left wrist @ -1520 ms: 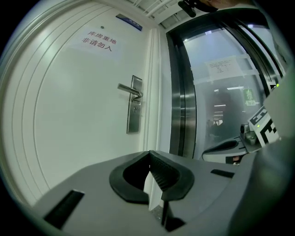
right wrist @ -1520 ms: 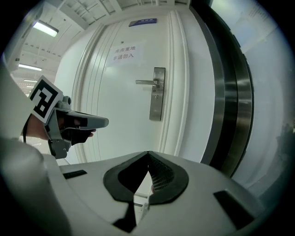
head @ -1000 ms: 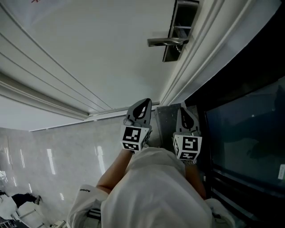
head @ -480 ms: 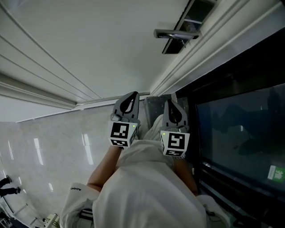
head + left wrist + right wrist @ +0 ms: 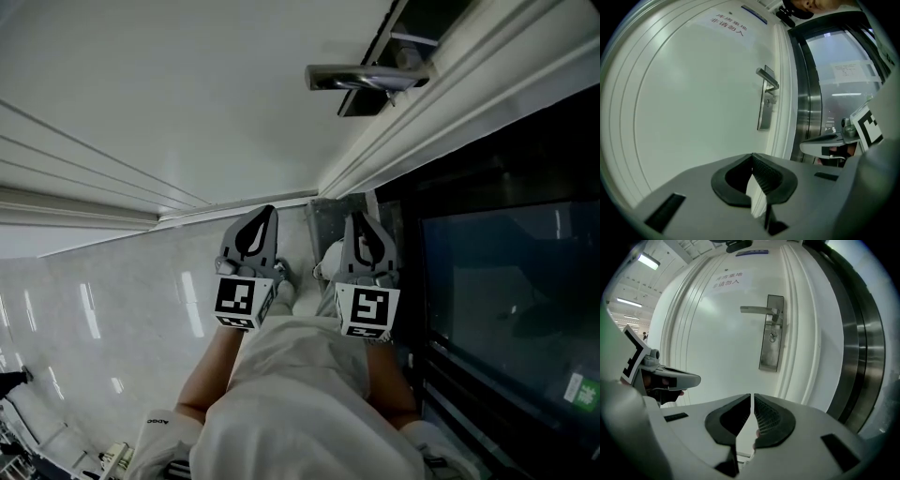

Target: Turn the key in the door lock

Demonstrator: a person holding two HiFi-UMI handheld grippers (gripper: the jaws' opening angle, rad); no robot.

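A white door (image 5: pixel 206 103) carries a steel lever handle (image 5: pixel 367 77) on a long lock plate (image 5: pixel 770 333). Below the lever sits the keyhole (image 5: pixel 772 337); in the left gripper view a small key (image 5: pixel 769 101) seems to stick out of it. Both grippers hang side by side well short of the door, pointing at it. My left gripper (image 5: pixel 254 226) is shut and empty, its tips meeting (image 5: pixel 751 156). My right gripper (image 5: pixel 365 231) is also shut with nothing between its pads (image 5: pixel 752 397). Neither touches the handle or lock.
A dark glass panel (image 5: pixel 506 281) in a steel frame (image 5: pixel 862 352) stands right of the door. A paper notice (image 5: pixel 727 280) is stuck high on the door. Glossy pale floor tiles (image 5: pixel 112 309) lie below. White sleeves (image 5: pixel 300 394) fill the bottom of the head view.
Both grippers have sunk lower in the head view and drifted left, the left one more. They stay shut. The door handle has not moved.
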